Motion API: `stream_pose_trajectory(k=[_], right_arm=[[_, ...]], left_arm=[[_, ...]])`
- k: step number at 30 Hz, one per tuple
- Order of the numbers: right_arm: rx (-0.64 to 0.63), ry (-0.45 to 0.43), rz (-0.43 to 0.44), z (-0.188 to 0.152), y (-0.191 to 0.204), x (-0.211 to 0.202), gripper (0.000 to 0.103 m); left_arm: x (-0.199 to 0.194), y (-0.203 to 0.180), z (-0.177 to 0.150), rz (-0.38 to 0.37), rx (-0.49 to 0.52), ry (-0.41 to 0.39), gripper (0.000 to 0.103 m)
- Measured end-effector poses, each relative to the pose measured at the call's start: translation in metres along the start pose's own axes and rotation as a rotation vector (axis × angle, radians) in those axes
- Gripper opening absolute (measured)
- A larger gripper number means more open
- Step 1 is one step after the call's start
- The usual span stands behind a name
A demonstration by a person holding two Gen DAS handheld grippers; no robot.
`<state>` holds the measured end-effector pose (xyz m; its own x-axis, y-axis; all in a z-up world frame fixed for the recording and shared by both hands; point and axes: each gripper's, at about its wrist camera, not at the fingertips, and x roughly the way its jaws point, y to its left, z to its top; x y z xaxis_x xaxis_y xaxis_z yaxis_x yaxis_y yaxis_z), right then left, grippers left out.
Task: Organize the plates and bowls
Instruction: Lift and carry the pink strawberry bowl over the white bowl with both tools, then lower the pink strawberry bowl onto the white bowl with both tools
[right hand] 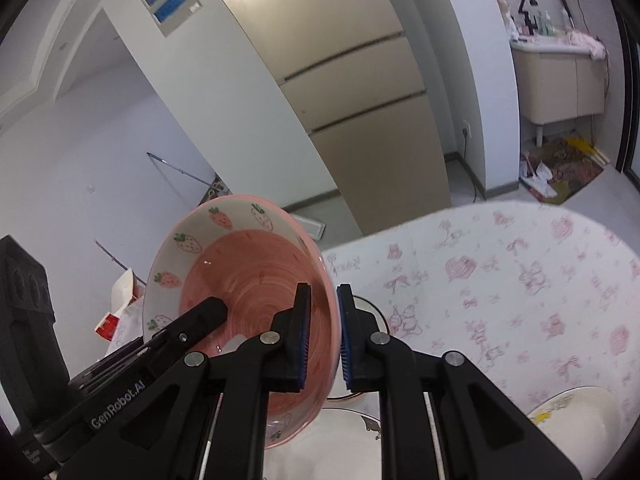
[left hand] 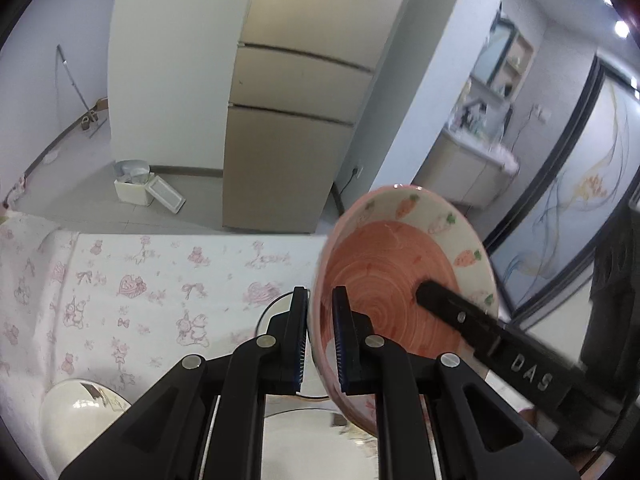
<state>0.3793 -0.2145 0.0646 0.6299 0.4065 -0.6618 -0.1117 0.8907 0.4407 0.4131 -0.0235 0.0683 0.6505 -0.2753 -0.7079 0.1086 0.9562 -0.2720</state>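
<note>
A pink bowl [left hand: 392,264] with strawberry prints on a white inner rim is held up above the table, tilted on edge. My left gripper [left hand: 320,336] is shut on its left rim. My right gripper [right hand: 323,332] is shut on its opposite rim, and the bowl [right hand: 240,280] fills the left of the right wrist view. Each view shows the other gripper's finger inside the bowl. Below the bowl lies a white plate [left hand: 304,436], partly hidden by the grippers. A white bowl [left hand: 80,420] sits at the table's near left; it also shows in the right wrist view [right hand: 576,428].
The table [left hand: 140,280] has a white cloth with pink prints. Beyond it stand a beige fridge [left hand: 296,120] and a white bin [left hand: 134,188] on the floor. A red and white carton [right hand: 118,304] lies at the table's left edge.
</note>
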Motion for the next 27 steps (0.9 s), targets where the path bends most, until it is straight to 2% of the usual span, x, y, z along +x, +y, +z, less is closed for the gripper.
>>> stream_pose_trajectory(k=[9,12,15,21,27], right_arm=[[-0.002,0.129,-0.035,-0.021,-0.005,0.056,0.013],[-0.014,0.141,-0.08,-0.026,-0.003,0.066,0.013],[-0.022,0.156,-0.094,-0.029,-0.003,0.072,0.013],[-0.038,0.182,-0.108,-0.034,0.0,0.085,0.013],[-0.054,0.182,-0.135,-0.038,0.002,0.09,0.014]], left_arm=[[0.057,0.032,-0.013,0.034,-0.049,0.132,0.013],[0.076,0.037,-0.019,0.029,-0.027,0.195,0.013],[0.09,0.048,-0.022,0.01,-0.052,0.232,0.013],[0.098,0.051,-0.024,0.021,-0.04,0.251,0.013],[0.101,0.045,-0.027,0.08,-0.005,0.246,0.013]])
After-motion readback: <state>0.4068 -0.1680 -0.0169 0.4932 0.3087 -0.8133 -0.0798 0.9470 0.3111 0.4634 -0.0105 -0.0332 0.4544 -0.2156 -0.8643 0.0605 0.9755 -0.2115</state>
